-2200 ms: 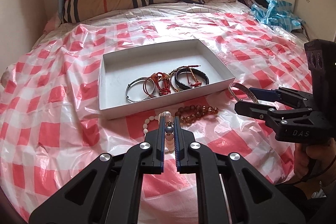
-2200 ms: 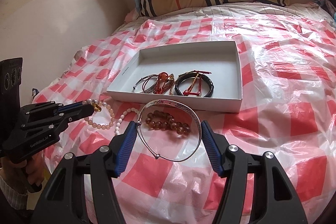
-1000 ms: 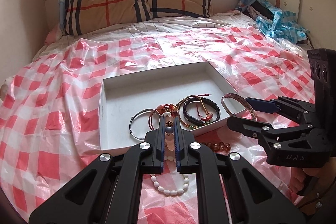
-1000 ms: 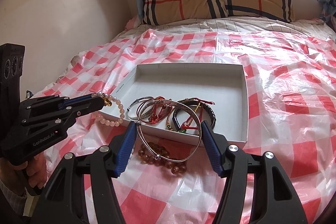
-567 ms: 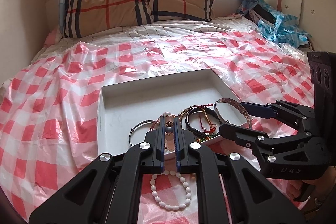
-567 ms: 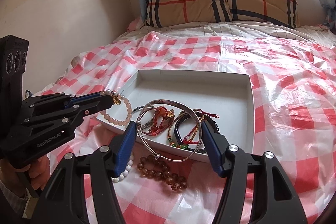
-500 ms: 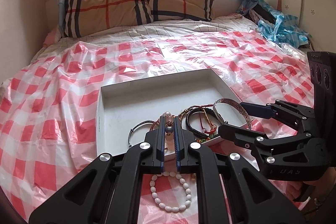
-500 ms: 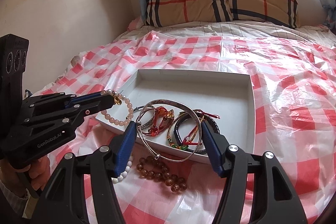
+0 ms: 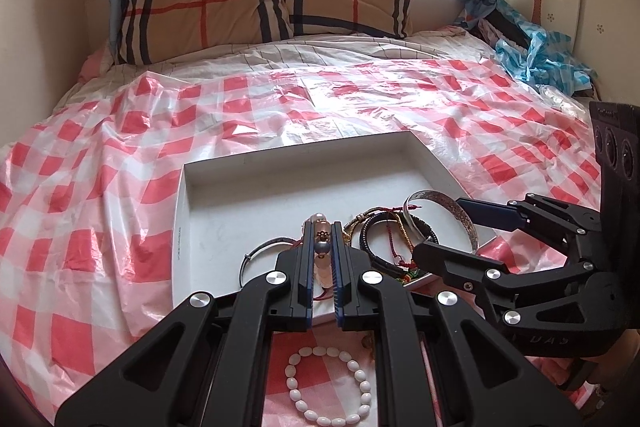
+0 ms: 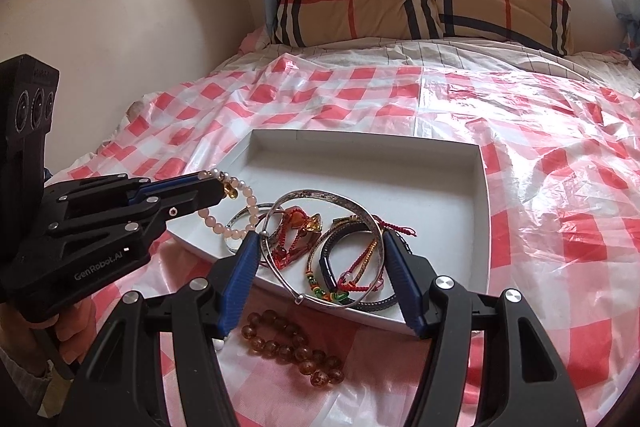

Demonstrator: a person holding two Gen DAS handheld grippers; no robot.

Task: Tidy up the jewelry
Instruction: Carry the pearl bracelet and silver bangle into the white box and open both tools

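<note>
Left wrist view: left gripper (image 9: 322,243), fingers pressed together on a pale pink bead bracelet (image 10: 240,209), which hangs over the near left corner of the white tray (image 9: 280,183). Right gripper (image 10: 320,255), fingers spread, clamping a silver bangle (image 10: 320,227) by its outer rim, held flat above the tray's near edge. In the tray, near side: thin silver bangle (image 9: 260,251), red cord bracelets (image 10: 298,227), dark cord bracelets (image 9: 384,239). Outside the tray, before its near wall, on the red-checked plastic sheet (image 9: 100,187): white bead bracelet (image 9: 326,387), amber bead bracelet (image 10: 292,351).
</note>
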